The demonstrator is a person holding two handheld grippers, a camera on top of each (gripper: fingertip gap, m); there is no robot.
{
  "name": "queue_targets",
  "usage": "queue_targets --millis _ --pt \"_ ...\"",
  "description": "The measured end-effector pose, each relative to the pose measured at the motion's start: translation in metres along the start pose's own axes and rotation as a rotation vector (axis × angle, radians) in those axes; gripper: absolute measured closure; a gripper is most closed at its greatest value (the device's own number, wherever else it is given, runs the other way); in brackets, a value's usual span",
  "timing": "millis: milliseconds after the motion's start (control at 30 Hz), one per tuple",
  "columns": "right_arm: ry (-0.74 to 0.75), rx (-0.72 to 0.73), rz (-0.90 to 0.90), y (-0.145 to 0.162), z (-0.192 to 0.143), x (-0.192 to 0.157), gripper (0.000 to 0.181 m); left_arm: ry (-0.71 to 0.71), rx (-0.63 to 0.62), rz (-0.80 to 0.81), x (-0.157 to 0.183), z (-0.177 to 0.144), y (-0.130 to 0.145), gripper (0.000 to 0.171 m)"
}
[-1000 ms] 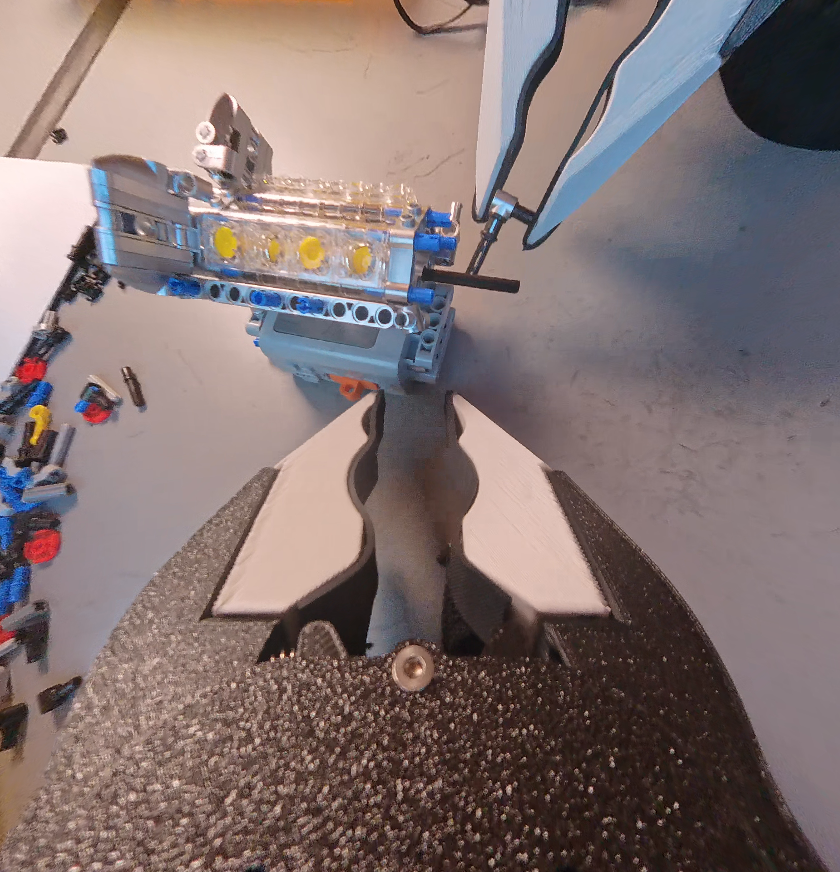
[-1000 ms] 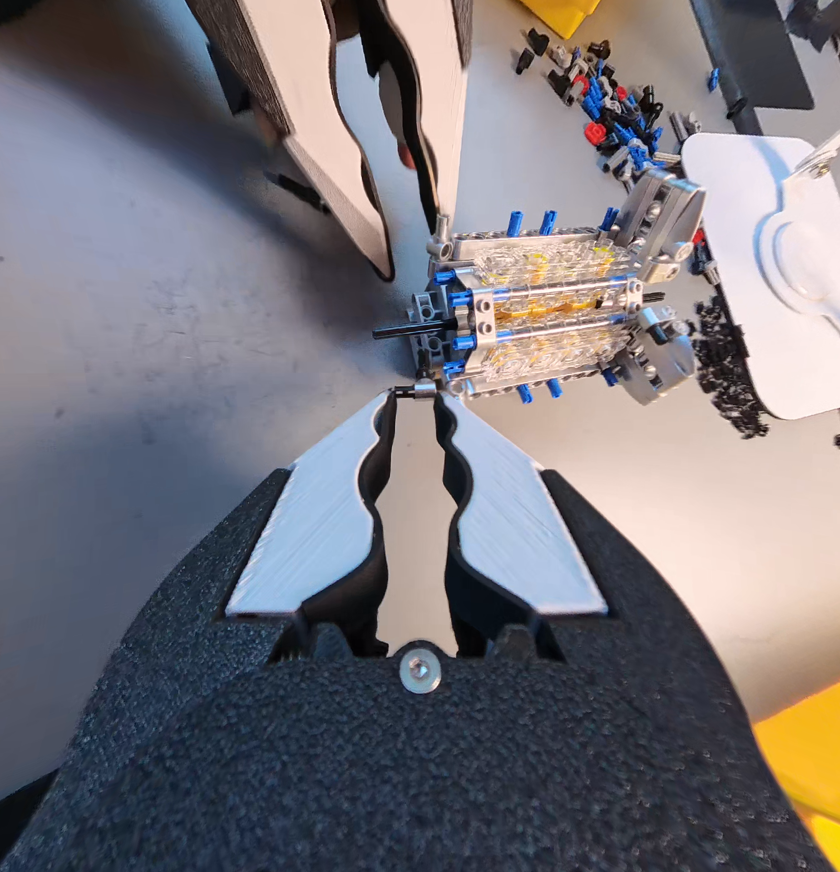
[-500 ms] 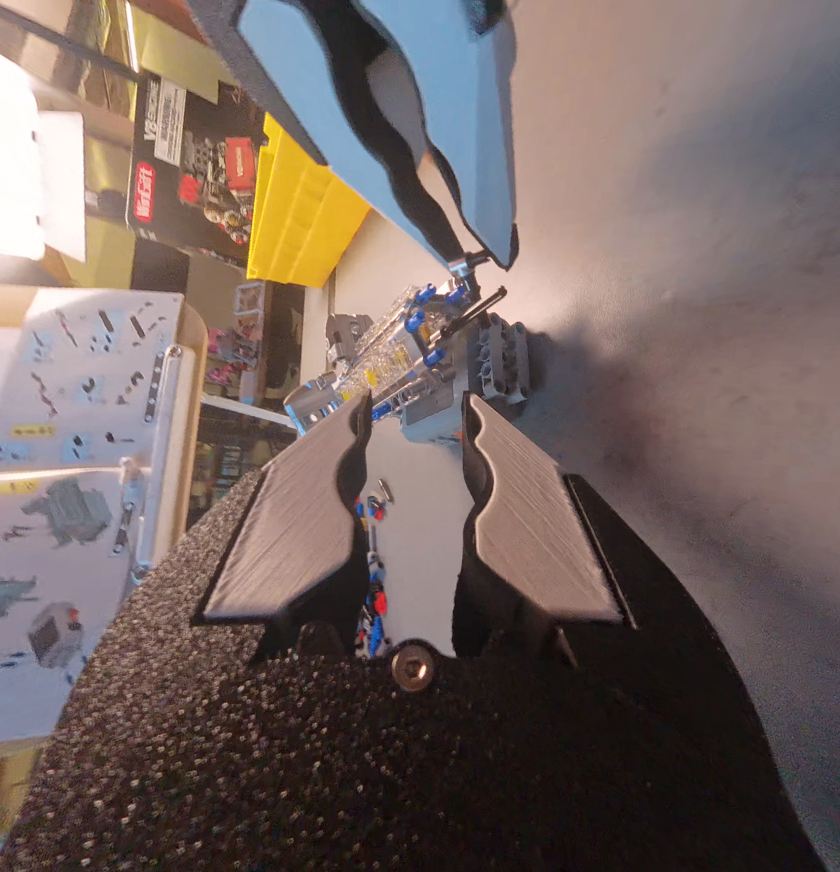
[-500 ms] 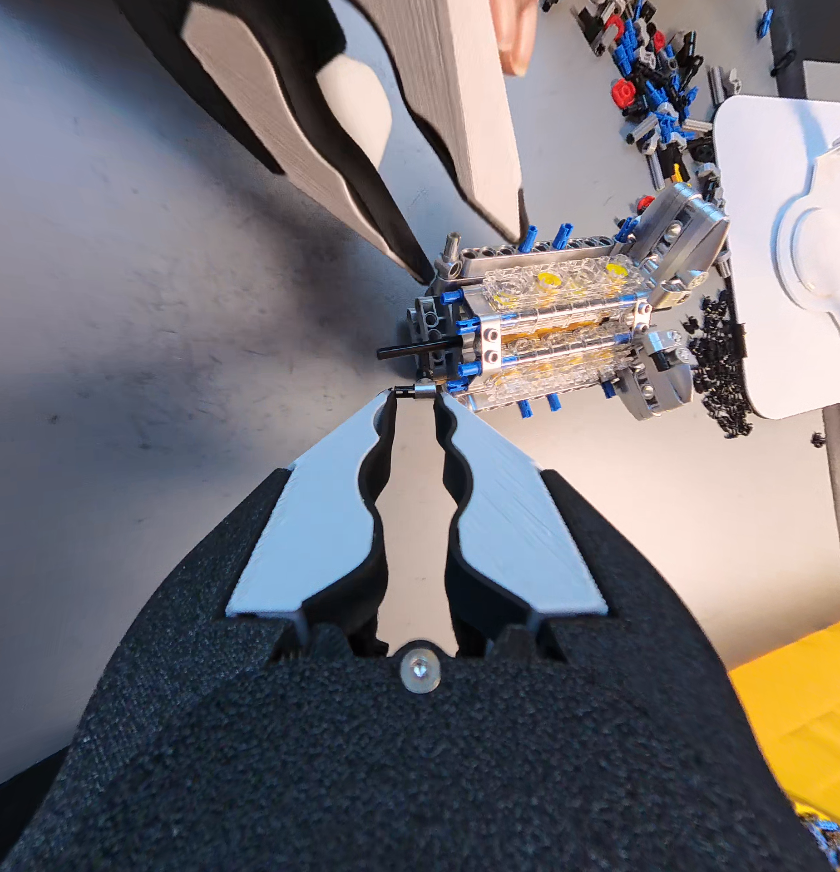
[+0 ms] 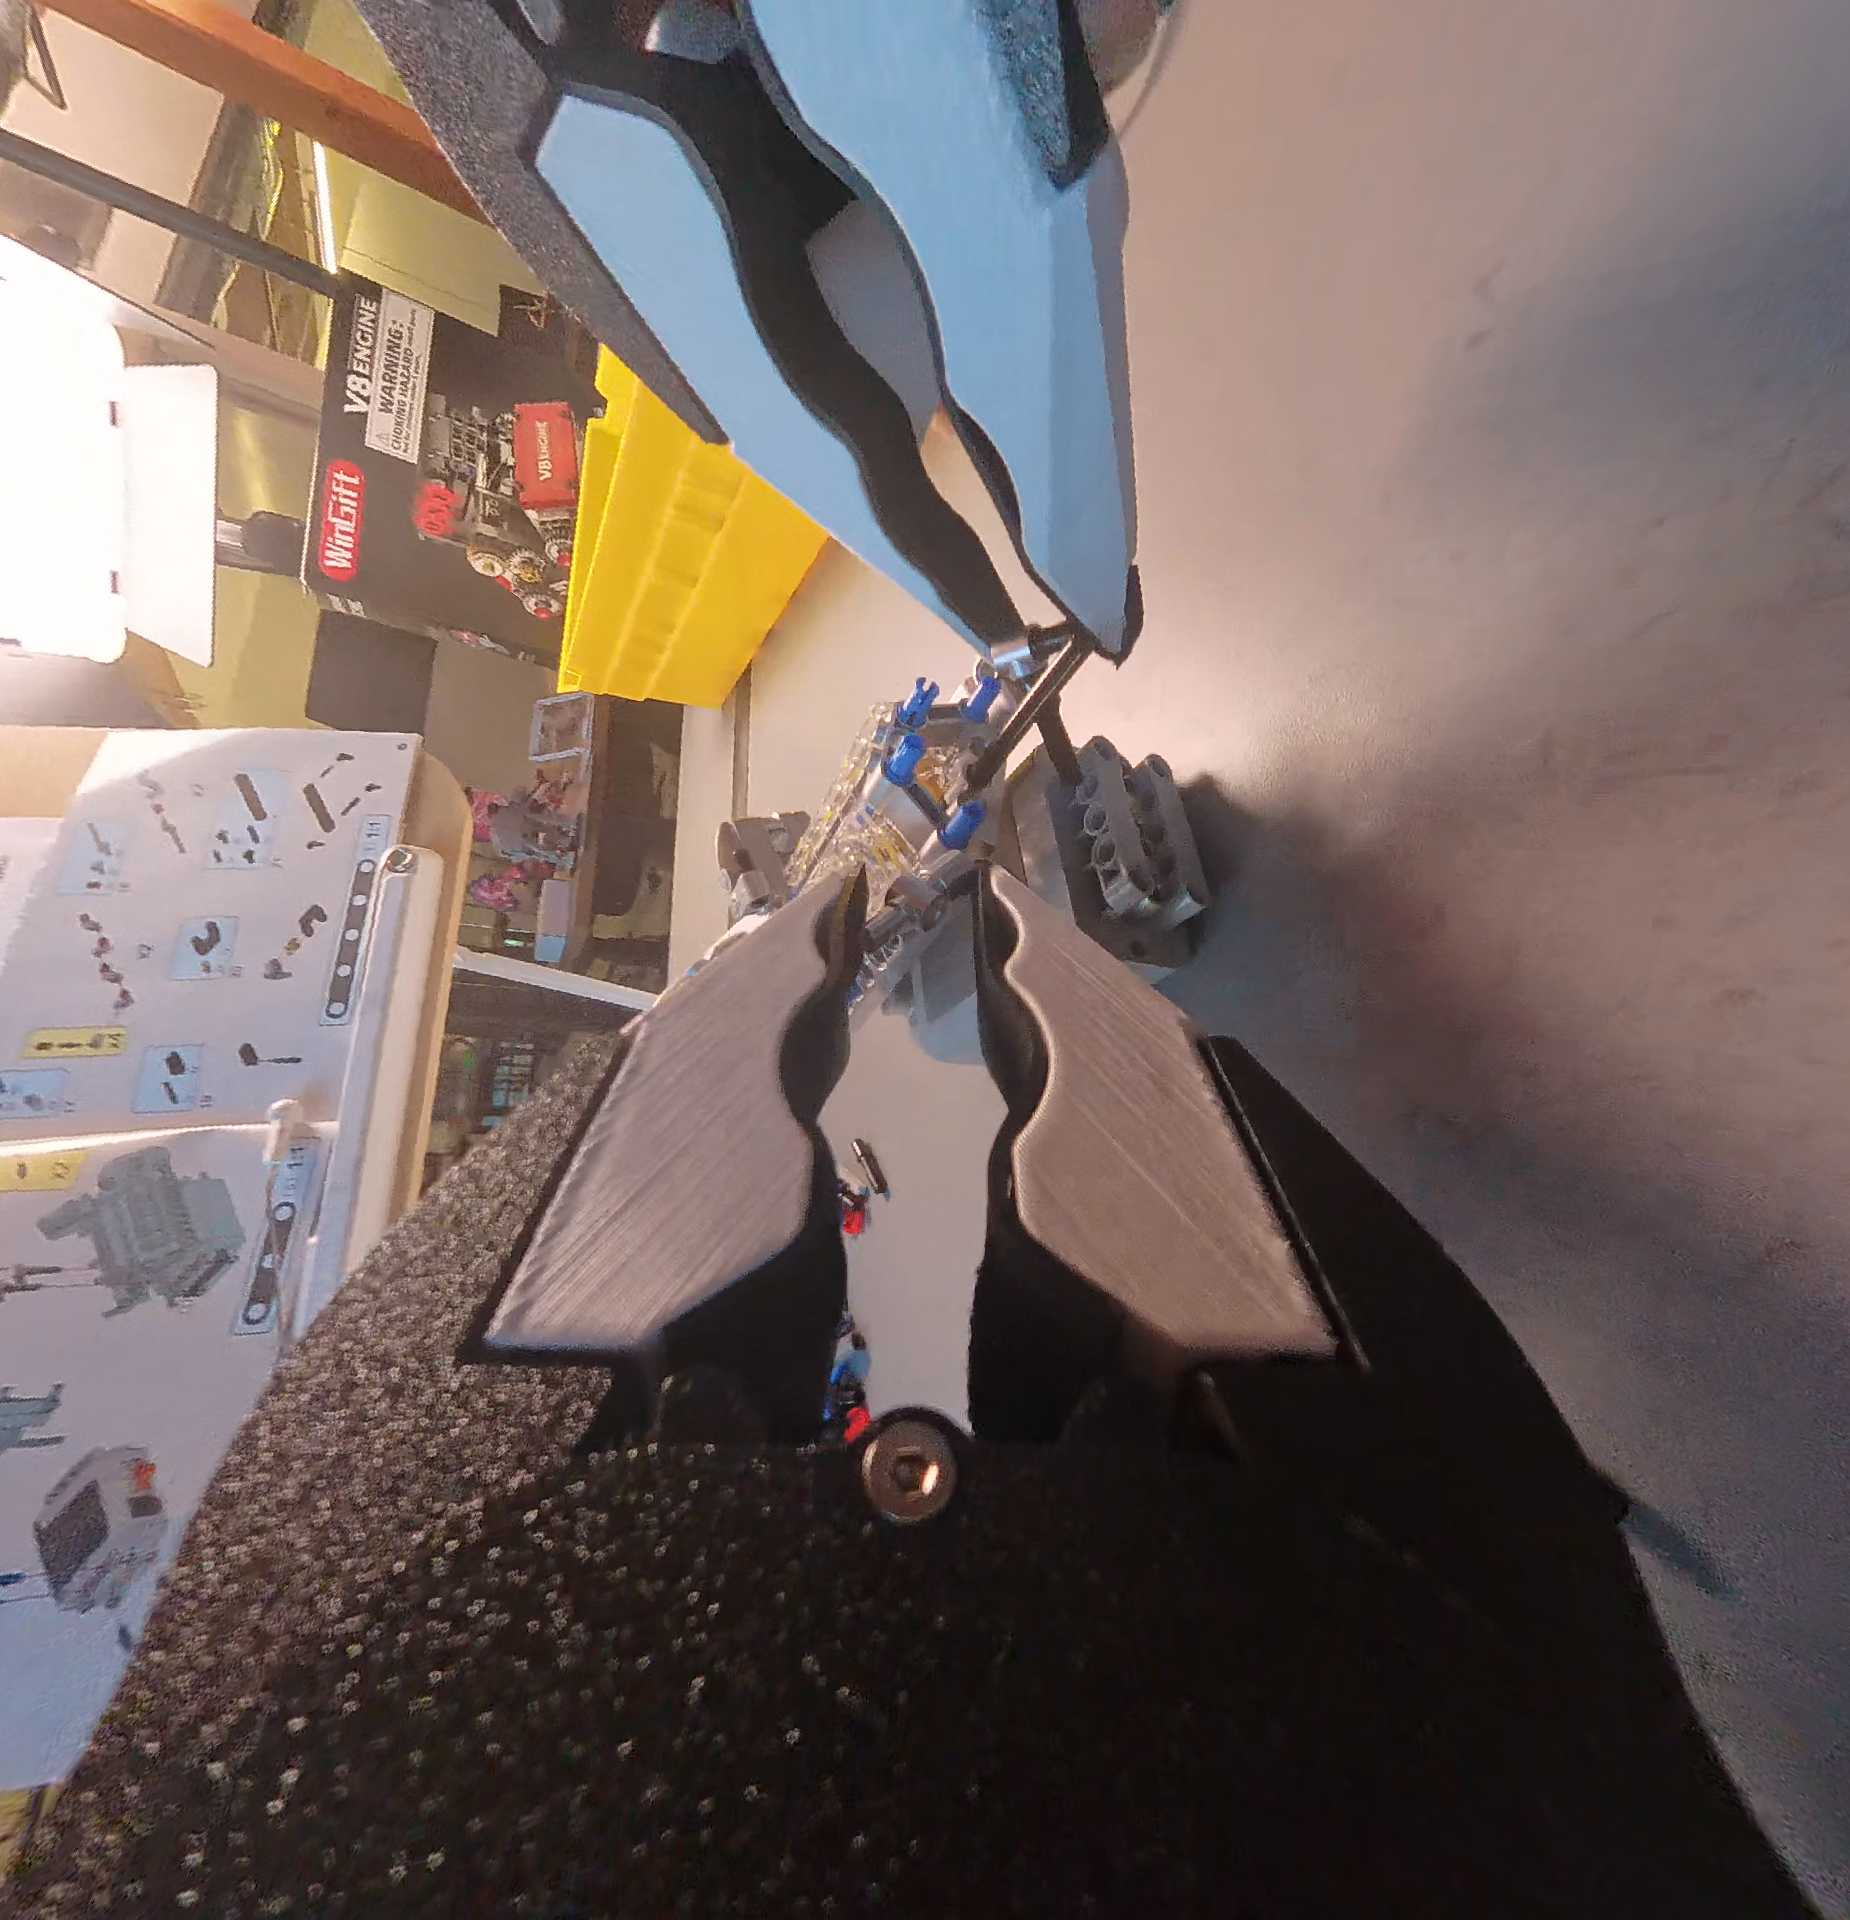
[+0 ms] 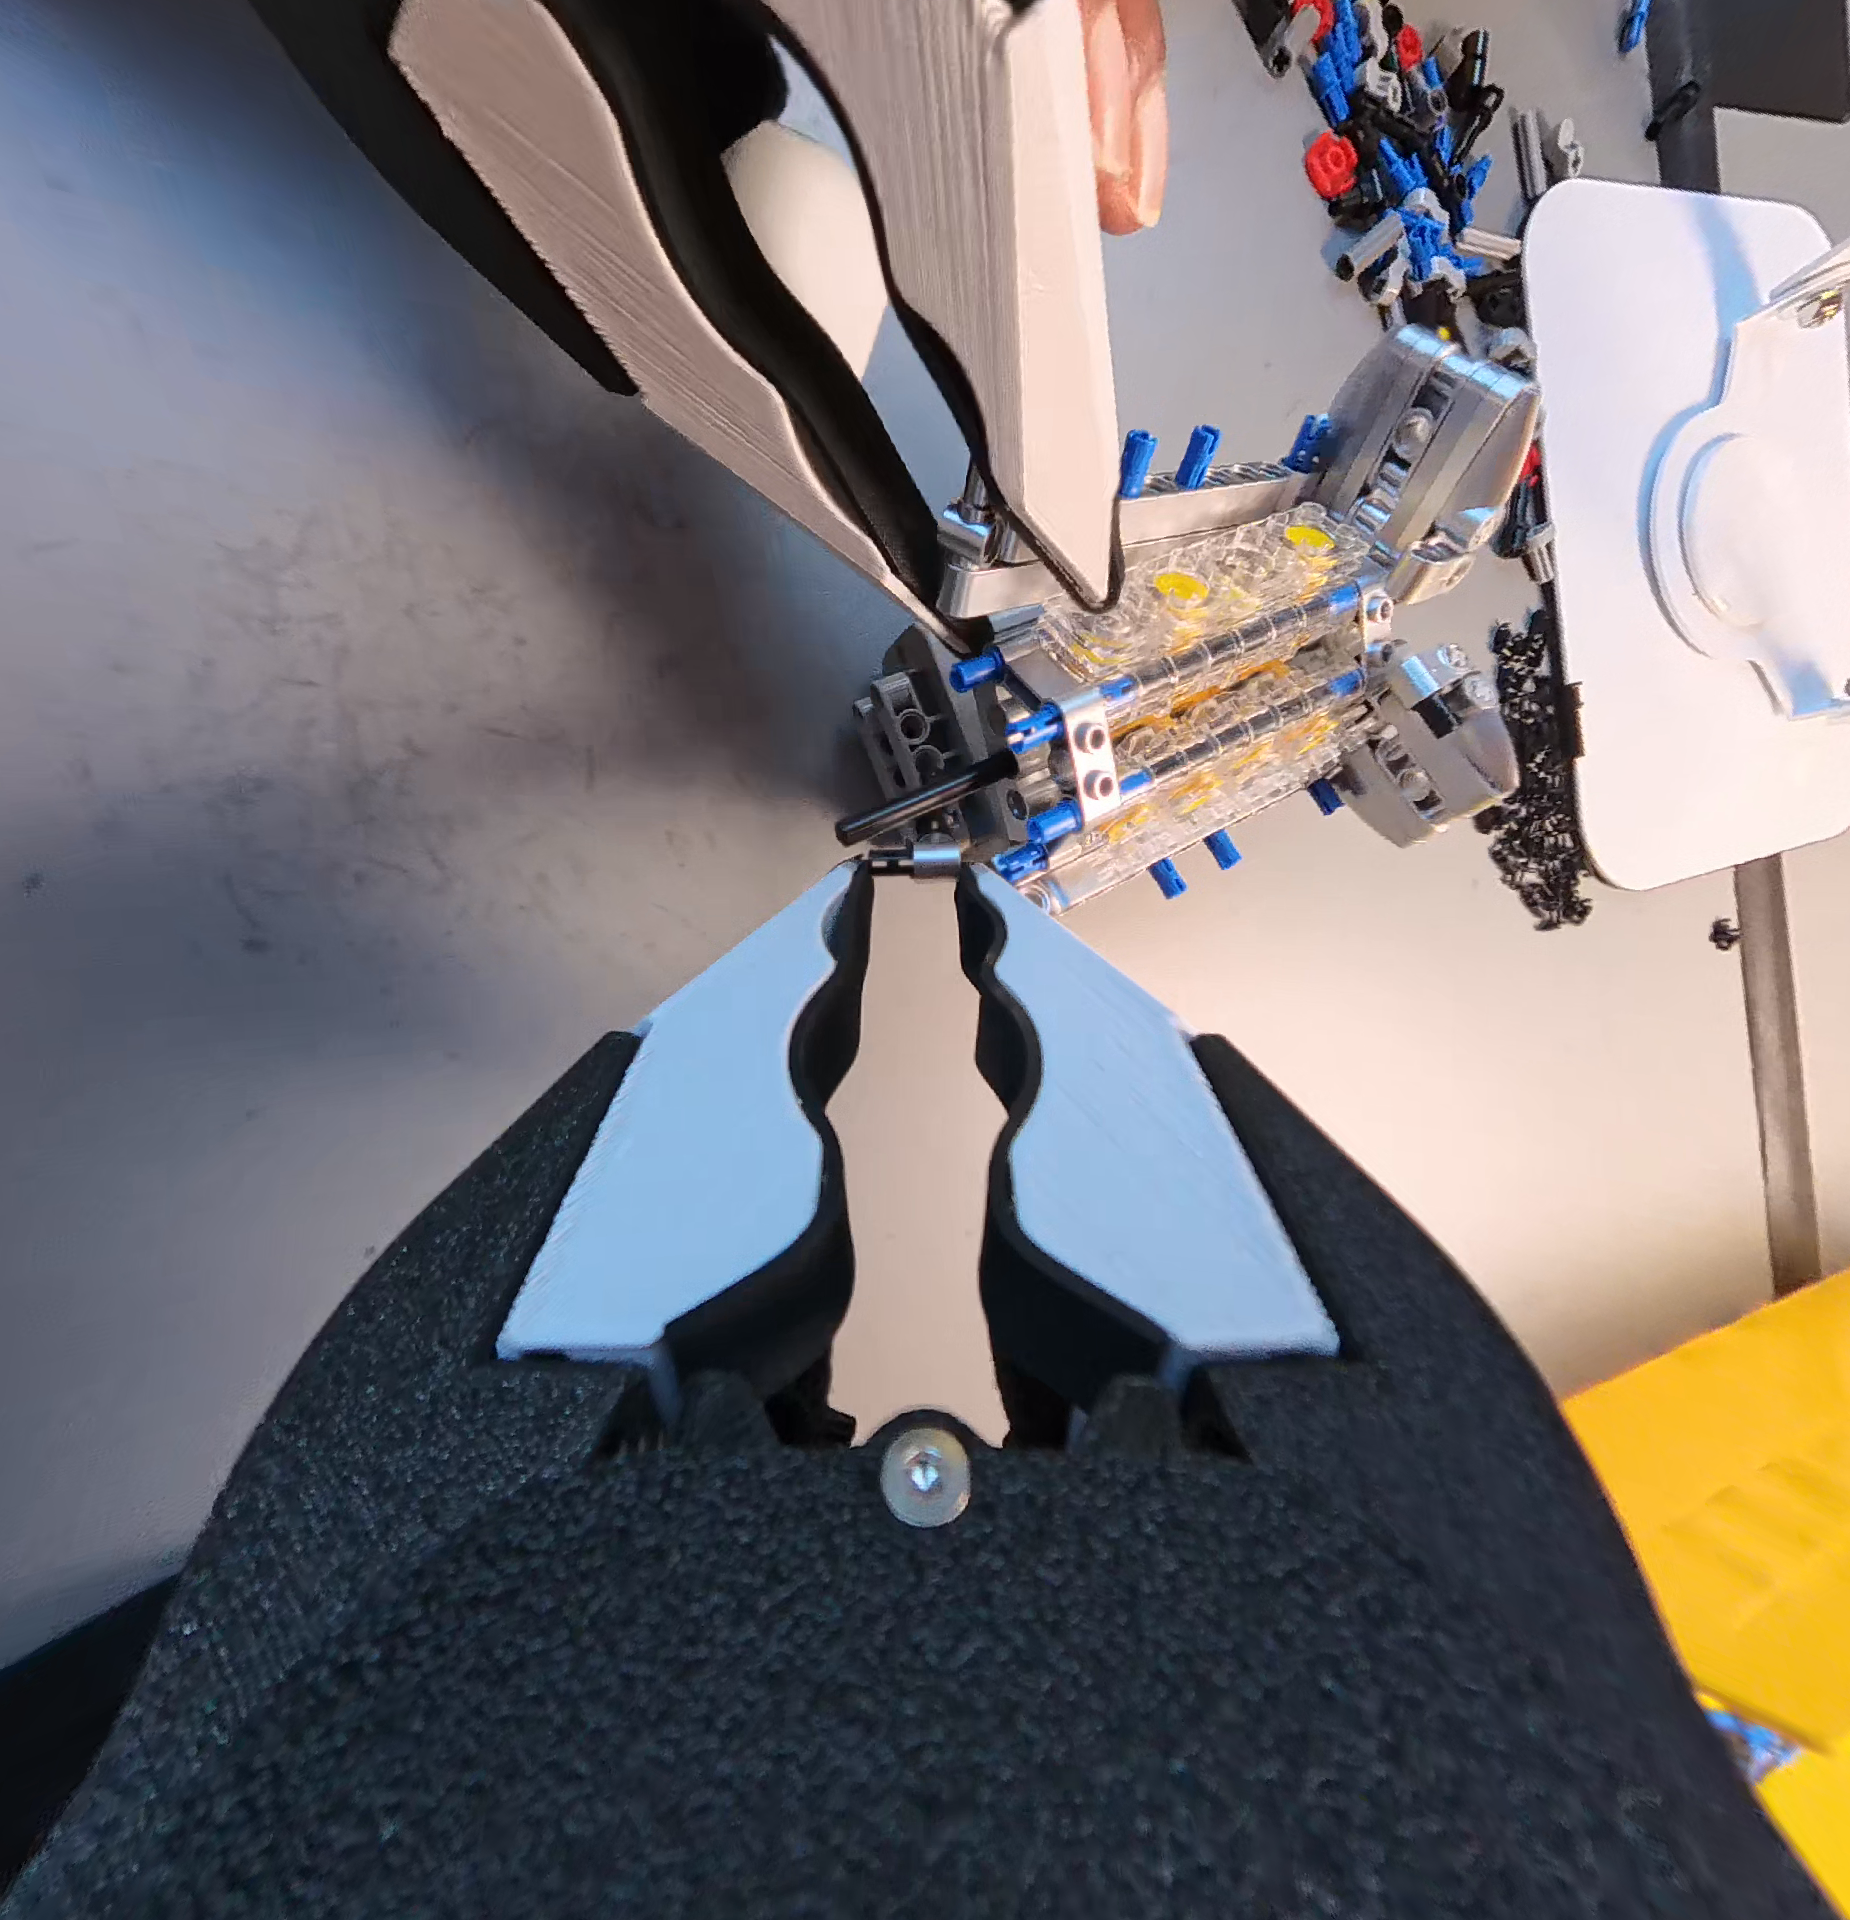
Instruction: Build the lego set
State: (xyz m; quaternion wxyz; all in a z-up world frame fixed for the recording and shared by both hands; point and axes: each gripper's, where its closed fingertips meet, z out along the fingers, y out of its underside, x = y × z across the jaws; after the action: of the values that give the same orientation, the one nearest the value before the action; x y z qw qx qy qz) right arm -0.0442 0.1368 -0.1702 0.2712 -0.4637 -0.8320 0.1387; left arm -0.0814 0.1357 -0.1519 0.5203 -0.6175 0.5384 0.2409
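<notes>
A brick-built engine model [image 6: 1212, 707], grey with clear cylinder banks, yellow pistons and blue pins, rests on the grey table. A black axle [image 6: 921, 810] sticks out of its near end. My left gripper [image 5: 919, 891] is closed around a grey beam on the model's edge; it also shows in the right wrist view [image 6: 1025, 613]. My right gripper [image 6: 910, 871] is shut on a small grey connector with a black pin [image 6: 926, 860], held right at the model's near end below the axle. The left wrist view shows the right gripper [image 5: 1066, 644] above the model [image 5: 879, 821].
A pile of loose blue, black and red parts [image 6: 1399, 156] lies past the model. A white stand plate [image 6: 1710, 520] and small black pieces [image 6: 1534, 790] sit to its right. Yellow bins [image 6: 1752, 1507] [image 5: 682, 561], an open instruction booklet [image 5: 152, 1039] and a black box [image 5: 443, 457] border the table. Spacing between my two grippers at the tips: around 5 centimetres.
My left gripper has rolled onto its side, moved in and closed on the model's beam, and the model now sits tilted. My right gripper has kept the connector at the model's end.
</notes>
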Motion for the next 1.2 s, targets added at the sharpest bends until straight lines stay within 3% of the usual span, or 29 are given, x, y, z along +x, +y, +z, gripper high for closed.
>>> queue_targets --millis 400,633,1200 --pt "-0.076 -0.272 -0.25 0.005 -0.001 0.007 0.166 0.006 0.063 -0.147 -0.003 -0.003 -0.006 0.155" --pt "-0.093 -0.405 -0.355 0.007 0.0 0.007 0.166 0.011 0.078 -0.154 -0.002 -0.004 -0.005 0.156" --pt "-0.063 -0.422 -0.388 0.002 -0.011 0.012 0.166 0.019 0.102 -0.177 -0.002 -0.006 -0.009 0.156"
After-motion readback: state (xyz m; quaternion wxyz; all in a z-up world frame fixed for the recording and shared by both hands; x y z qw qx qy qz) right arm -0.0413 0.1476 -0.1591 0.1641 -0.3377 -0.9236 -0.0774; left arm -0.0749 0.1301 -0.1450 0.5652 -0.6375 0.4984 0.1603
